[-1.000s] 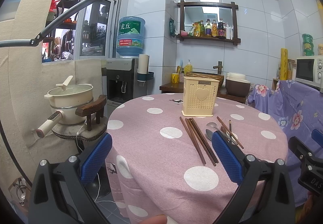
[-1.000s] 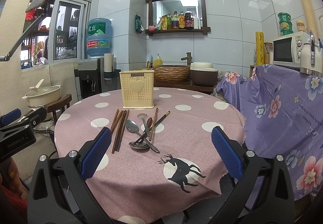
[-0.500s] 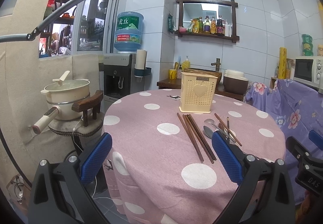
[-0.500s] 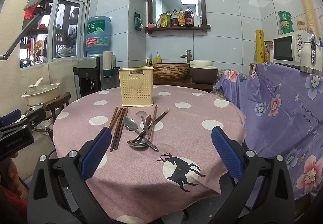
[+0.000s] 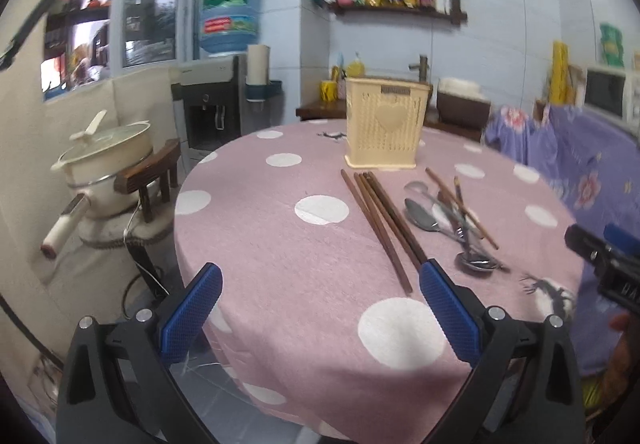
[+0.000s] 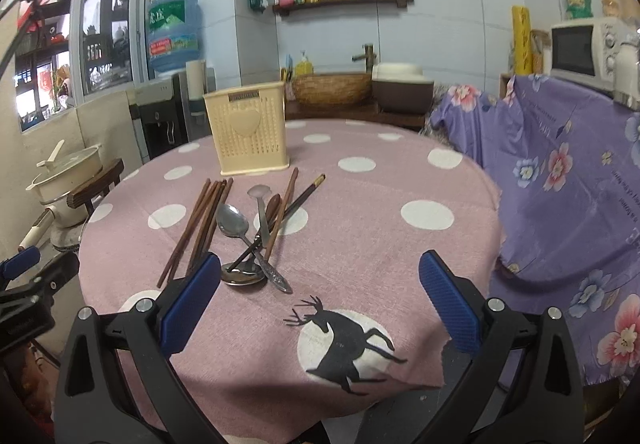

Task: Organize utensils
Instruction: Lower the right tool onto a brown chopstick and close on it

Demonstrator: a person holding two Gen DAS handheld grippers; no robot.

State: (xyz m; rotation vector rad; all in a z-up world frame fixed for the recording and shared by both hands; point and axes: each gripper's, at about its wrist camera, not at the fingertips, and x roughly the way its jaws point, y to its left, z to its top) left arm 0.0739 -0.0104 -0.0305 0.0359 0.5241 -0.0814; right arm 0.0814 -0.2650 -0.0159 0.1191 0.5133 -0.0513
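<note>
The left gripper (image 5: 320,308) is held low at the near rim of the table (image 5: 256,244), levelled forward, its blue pads (image 5: 192,308) spread wide with nothing between them. Its right pad sits just at the near ends of the chopsticks (image 5: 380,219), without closing on them. Half of the gap between its fingers is over the cloth; the left finger hangs off the table edge, above the floor.

The right gripper (image 6: 318,300) is likewise released, jaws wide and empty, poised over the near edge of the table (image 6: 400,244) by the black deer print (image 6: 344,344). Its left pad (image 6: 188,304) is close to the near tips of the chopsticks (image 6: 200,219) and just beside the spoons (image 6: 244,244), which lie crossed in a loose heap with a dark chopstick and a brown one.

Beyond both piles, toward the far side, stands the cream holder (image 6: 248,131), upright, with the far ends of the utensils just short of its base. The cloth to the right of the heap lies bare as far as the rim, where a purple flowered cover (image 6: 560,171) drapes close against the table. On the left, off the table, a pot (image 5: 104,159) rests on a small wooden stool (image 5: 148,175), near the edge. In the left view the right gripper's body (image 5: 608,260) shows at the right border.
</note>
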